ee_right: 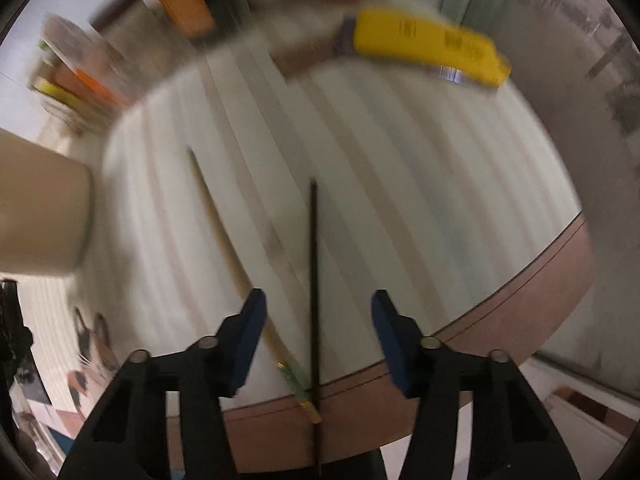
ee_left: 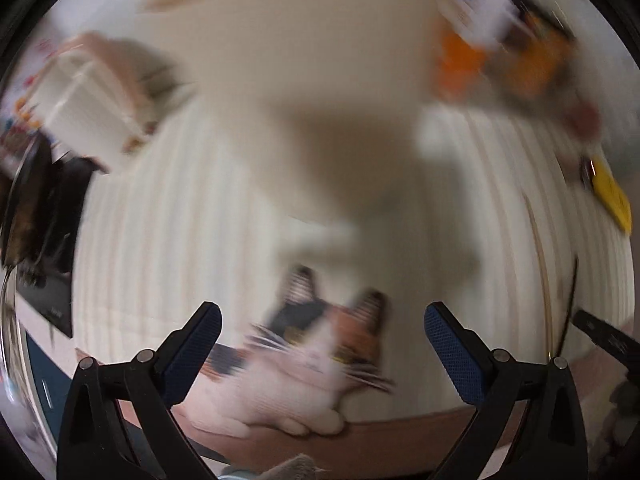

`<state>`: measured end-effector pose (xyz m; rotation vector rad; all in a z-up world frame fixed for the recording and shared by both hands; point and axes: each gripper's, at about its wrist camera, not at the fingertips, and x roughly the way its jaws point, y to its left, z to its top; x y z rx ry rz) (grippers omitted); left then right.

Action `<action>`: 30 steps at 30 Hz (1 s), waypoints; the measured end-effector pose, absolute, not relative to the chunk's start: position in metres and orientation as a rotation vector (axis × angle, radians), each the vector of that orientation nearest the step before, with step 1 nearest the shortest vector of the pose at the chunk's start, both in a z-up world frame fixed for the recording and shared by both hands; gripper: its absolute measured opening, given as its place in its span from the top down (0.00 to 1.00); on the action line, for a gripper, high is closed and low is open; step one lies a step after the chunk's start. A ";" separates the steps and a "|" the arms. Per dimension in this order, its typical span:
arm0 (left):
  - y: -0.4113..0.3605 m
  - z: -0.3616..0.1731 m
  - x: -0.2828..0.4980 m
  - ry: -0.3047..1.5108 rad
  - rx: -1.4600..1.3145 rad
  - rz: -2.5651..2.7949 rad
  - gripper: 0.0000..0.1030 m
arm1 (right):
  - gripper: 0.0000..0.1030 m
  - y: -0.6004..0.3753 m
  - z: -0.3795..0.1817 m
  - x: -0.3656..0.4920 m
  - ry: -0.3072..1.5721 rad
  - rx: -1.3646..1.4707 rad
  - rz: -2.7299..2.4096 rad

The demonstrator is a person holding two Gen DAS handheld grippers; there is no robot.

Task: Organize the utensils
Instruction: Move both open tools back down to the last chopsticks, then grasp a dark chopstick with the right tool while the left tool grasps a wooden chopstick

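Two handheld grippers hang over a round table covered by a pale striped mat (ee_right: 400,200) with a calico-cat print (ee_left: 316,356), both views heavily smeared by motion blur. In the right wrist view, the right gripper (ee_right: 318,344) has its blue-padded fingers spread wide and holding nothing. Two chopsticks lie on the mat ahead of it. A dark chopstick (ee_right: 314,280) runs nearly straight away from the camera between the fingers, its near end past the table edge. A light wooden chopstick (ee_right: 224,236) with a green patterned near end slants off to the far left. The two cross or nearly touch close to the table's near rim. A beige container (ee_right: 40,208), possibly the utensil holder, sits at the left, well apart from the sticks; a yellow object (ee_right: 428,46) lies at the far edge.

In the left wrist view, the left gripper (ee_left: 322,340) is likewise spread and empty above the cat print, with a blurred pale shape (ee_left: 340,152) beyond it that cannot be identified.

The risk, judging from here: with the sticks converging near the rim, fingers closing there may catch both or nudge the overhanging dark one off the table; thin round sticks also roll out of flat pads easily.
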<state>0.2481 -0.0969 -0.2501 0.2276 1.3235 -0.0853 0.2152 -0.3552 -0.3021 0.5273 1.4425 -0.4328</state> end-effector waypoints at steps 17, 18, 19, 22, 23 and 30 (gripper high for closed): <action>-0.276 -0.318 0.257 1.507 0.323 -0.326 0.22 | 0.95 -0.446 -0.331 0.169 1.483 0.514 -0.517; -0.280 -0.322 0.259 1.512 0.332 -0.318 0.24 | 0.95 -0.454 -0.332 0.166 1.485 0.515 -0.524; -0.283 -0.326 0.261 1.516 0.336 -0.307 0.24 | 0.95 -0.459 -0.332 0.165 1.487 0.516 -0.525; -0.285 -0.326 0.264 1.517 0.320 -0.287 0.24 | 0.94 -0.470 -0.336 0.163 1.492 0.522 -0.524; -0.286 -0.326 0.266 1.516 0.323 -0.284 0.25 | 0.94 -0.473 -0.337 0.163 1.494 0.522 -0.520; -0.292 -0.321 0.267 1.507 0.292 -0.322 0.68 | 0.94 -0.479 -0.343 0.170 1.513 0.510 -0.510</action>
